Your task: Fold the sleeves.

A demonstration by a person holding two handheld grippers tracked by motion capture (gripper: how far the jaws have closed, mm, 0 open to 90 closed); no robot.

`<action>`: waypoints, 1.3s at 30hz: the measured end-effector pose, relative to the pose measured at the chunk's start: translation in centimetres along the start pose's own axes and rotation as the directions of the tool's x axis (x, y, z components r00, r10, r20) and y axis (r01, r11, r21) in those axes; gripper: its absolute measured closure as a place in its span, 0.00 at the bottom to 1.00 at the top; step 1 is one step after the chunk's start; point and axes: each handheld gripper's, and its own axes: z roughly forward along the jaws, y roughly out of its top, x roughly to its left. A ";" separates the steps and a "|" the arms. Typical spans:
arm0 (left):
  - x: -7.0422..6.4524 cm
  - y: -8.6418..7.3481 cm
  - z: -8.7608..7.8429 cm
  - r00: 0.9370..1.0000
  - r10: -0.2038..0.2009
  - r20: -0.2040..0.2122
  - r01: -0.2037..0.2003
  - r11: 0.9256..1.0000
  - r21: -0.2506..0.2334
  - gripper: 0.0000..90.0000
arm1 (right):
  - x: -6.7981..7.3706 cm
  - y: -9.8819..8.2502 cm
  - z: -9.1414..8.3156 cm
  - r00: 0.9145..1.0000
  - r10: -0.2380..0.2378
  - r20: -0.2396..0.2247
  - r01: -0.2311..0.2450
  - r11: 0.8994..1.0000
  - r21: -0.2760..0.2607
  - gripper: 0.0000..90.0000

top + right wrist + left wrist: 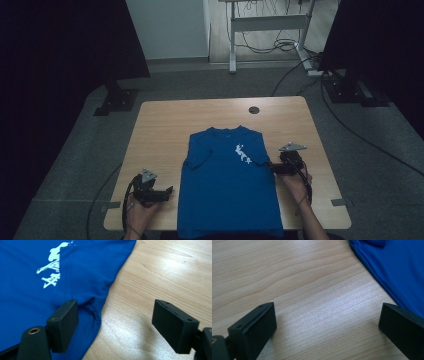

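A blue T-shirt (230, 185) with a small white print (242, 154) lies flat on the wooden table (165, 120), collar away from me, its hem at the near edge. My left gripper (167, 192) rests just left of the shirt's lower side. In the left gripper view this gripper (327, 312) is open over bare wood, with the shirt's edge (397, 270) by the right jaw. My right gripper (273, 167) sits at the shirt's right side, below the sleeve. In the right gripper view it (115, 307) is open, its left jaw over the shirt's edge (82, 265) and its right jaw over wood.
A round hole (254, 109) sits near the table's far edge. Black stand bases (117, 97) (350, 90) flank the table on the floor. Behind it stands a white desk frame (270, 25) with loose cables. Bare wood lies on both sides of the shirt.
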 end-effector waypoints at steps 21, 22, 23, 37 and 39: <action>-0.2 0.1 0.2 1.000 -0.002 -0.002 0.002 1.000 0.005 0.00 | 0.1 0.0 -2.2 1.000 0.008 -0.012 -0.008 1.000 -0.021 0.12; -0.2 0.1 0.2 1.000 -0.002 -0.002 0.002 1.000 0.005 0.00 | 0.0 0.0 -2.3 1.000 0.008 -0.010 -0.008 1.000 -0.025 0.12; -0.2 0.1 0.2 1.000 -0.002 -0.002 0.002 1.000 0.005 0.00 | 0.0 -0.1 -2.5 1.000 0.008 -0.009 -0.008 1.000 -0.027 0.12; -0.2 0.1 0.2 1.000 -0.002 -0.002 0.002 1.000 0.005 0.00 | -0.3 -1.2 -5.0 1.000 0.007 -0.005 -0.007 0.999 -0.047 0.10; -0.2 0.1 0.2 1.000 -0.002 -0.002 0.002 1.000 0.004 0.00 | -0.3 -1.5 -5.3 1.000 0.008 -0.001 -0.008 0.999 -0.044 0.09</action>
